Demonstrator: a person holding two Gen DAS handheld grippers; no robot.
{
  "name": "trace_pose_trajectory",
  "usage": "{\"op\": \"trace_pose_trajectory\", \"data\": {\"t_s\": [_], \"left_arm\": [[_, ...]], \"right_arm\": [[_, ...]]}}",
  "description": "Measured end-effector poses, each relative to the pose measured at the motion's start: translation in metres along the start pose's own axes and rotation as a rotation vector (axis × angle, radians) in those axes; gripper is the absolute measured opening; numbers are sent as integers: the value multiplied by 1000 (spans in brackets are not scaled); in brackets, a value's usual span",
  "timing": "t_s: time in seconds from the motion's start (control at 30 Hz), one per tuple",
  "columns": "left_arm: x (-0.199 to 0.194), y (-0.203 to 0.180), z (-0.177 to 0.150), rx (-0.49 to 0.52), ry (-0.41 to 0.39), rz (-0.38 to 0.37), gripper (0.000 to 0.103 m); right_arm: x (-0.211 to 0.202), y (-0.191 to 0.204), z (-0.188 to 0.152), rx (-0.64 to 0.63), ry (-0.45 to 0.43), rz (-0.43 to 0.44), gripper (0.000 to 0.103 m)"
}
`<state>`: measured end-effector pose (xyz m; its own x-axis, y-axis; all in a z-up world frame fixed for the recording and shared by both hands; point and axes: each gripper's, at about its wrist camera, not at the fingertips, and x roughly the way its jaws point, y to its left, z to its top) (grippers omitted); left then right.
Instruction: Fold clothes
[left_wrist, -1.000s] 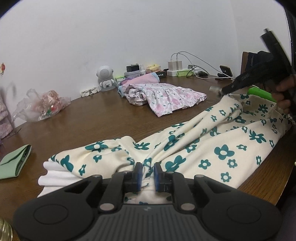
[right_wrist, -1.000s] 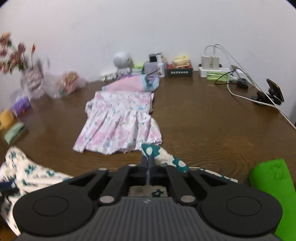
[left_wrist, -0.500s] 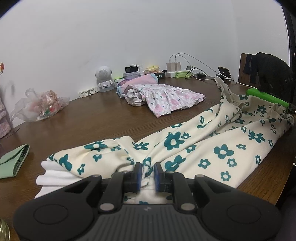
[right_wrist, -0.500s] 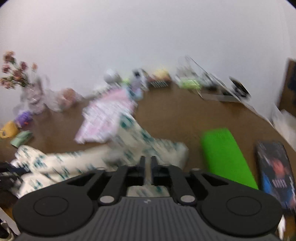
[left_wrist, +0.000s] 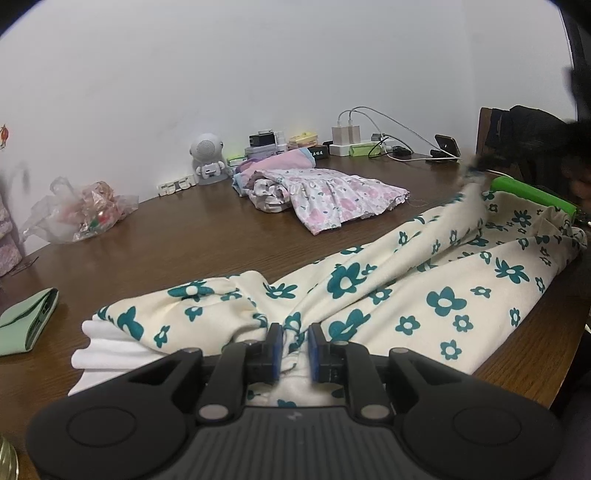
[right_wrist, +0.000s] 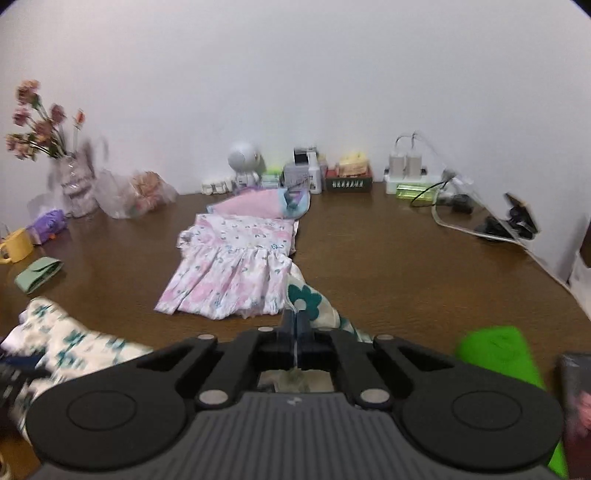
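The left gripper (left_wrist: 295, 349) has its jaws pinched on a bunched fold of the cream cotton garment with teal flowers (left_wrist: 406, 291), which stretches toward 2 o'clock across the brown wooden surface (left_wrist: 184, 243). The right gripper (right_wrist: 295, 325) clamps the garment's far end. Beyond, at 12 o'clock, lies a pink floral dress (right_wrist: 229, 273).

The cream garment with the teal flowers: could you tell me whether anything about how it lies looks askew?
Yes. The cream garment lies bunched and twisted diagonally across the table, with its white lining showing at one end. Both the left gripper and right gripper pinch it.
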<state>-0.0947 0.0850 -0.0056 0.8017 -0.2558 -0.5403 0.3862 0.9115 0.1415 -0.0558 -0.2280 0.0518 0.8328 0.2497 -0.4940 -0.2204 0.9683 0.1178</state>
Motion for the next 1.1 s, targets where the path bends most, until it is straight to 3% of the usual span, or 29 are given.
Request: {"op": "trace_pose_trajectory", "data": {"t_s": [0.17,0.47,0.53,0.6,0.7,0.73,0.83,0.9,1.0,1.1], "left_arm": [[0,2,0,-1,1,-9,13],[-4,4,4,-2,13,-16,15],[-14,10,9,-24,-15,-44,20],[-26,12,18,-22,-68,-75,33],[-33,1,34,33,-135,-136,53],[-30,-6,38,66,-140,-158,53],[-8,-24,42,161,-94,-199,53],[8,-32,41,194,-52,-205,53],[22,-31,34,166,3,-188,50],[24,-30,25,147,15,-188,49]], "right_arm": [[-40,-10,-39,35,53,17,1],[-23,-13,-58,63,131,7,1],[-23,-15,-59,62,141,12,1],[-24,-16,-59,63,148,17,1],[-36,-16,-53,67,102,23,5],[-40,-15,-49,62,77,33,6],[-53,-11,-40,46,4,62,6],[-51,-3,-39,14,0,100,6],[-48,10,-37,-34,-6,157,6],[-22,20,-38,-52,54,123,6]]}}
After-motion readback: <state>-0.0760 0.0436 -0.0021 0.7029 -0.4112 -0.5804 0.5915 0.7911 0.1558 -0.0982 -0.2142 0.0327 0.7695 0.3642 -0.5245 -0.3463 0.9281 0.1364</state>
